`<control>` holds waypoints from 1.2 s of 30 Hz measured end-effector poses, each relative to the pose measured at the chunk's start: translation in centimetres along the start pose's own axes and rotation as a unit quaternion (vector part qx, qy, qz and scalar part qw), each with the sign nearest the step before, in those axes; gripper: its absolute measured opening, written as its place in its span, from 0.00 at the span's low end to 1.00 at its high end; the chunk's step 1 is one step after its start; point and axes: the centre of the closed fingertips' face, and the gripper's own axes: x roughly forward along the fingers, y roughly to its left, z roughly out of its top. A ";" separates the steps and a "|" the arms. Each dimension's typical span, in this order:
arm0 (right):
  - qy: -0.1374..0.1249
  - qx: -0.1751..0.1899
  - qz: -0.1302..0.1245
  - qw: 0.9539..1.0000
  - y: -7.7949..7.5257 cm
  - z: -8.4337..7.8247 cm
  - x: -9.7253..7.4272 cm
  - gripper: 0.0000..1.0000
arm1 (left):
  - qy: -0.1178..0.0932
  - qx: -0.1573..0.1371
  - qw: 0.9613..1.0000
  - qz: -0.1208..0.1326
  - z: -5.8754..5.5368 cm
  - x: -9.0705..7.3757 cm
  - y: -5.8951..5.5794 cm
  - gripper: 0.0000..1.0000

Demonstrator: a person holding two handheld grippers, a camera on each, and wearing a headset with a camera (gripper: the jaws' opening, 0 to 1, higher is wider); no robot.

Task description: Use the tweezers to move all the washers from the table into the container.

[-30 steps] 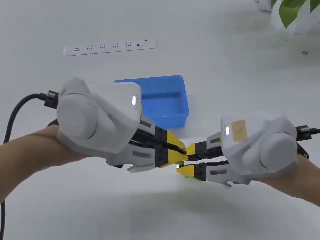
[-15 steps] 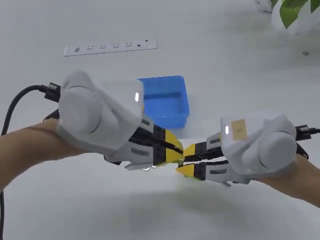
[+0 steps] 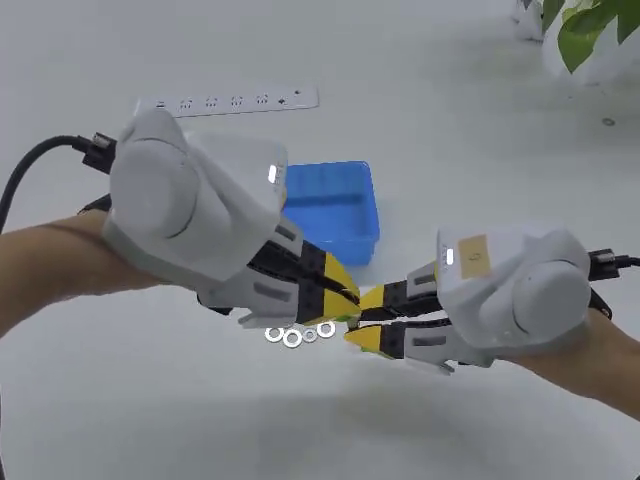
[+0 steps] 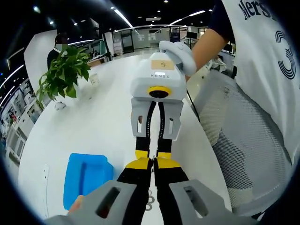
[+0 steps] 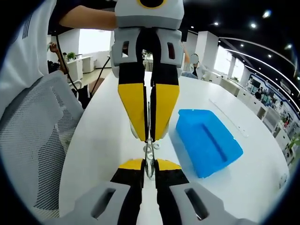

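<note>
My two grippers meet tip to tip above the white table. The left gripper (image 3: 345, 298) comes in from the left and the right gripper (image 3: 362, 322) from the right. In the right gripper view thin metal tweezers (image 5: 148, 151) run between my right gripper's (image 5: 149, 167) shut yellow tips and up between the left gripper's (image 5: 148, 136) closed fingers. Several small silver washers (image 3: 298, 335) lie in a row on the table just below the left gripper's jaws. The blue container (image 3: 330, 205) stands behind the grippers; it also appears as the blue container (image 5: 208, 140) beside the jaws.
A white power strip (image 3: 228, 102) lies at the back of the table, and a potted plant (image 3: 590, 30) stands at the far right corner. A black cable (image 3: 30, 175) trails from the left gripper. A mesh chair (image 4: 243, 154) stands by the table edge.
The left gripper has lifted and drawn slightly back to the left, uncovering the row of washers beneath it. The right gripper has hardly moved. The head camera tilted a little.
</note>
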 end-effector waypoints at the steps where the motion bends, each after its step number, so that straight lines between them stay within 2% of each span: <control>1: 0.000 -0.002 0.000 1.000 -0.1 0.2 0.0 0.09 | 0.001 0.001 1.000 0.000 0.1 -0.2 0.0 0.06; 5: -0.003 -0.008 -0.005 1.000 -0.6 1.5 -0.2 0.09 | 0.009 0.011 1.000 0.006 0.4 -1.5 0.3 0.06; 14: -0.015 -0.037 -0.015 0.999 -1.9 5.3 -0.3 0.09 | 0.005 0.029 0.999 0.027 1.4 -4.9 1.3 0.06; 20: -0.021 -0.057 -0.022 0.998 -3.3 7.8 -0.4 0.09 | 0.003 0.043 0.998 0.045 2.2 -7.2 2.4 0.06; 29: -0.030 -0.074 -0.033 0.996 -5.3 10.1 -0.2 0.09 | 0.006 0.059 0.997 0.056 2.7 -9.5 4.3 0.06; 36: -0.034 -0.083 -0.039 0.995 -7.8 10.7 0.5 0.09 | 0.007 0.062 0.996 0.061 2.3 -10.3 6.5 0.06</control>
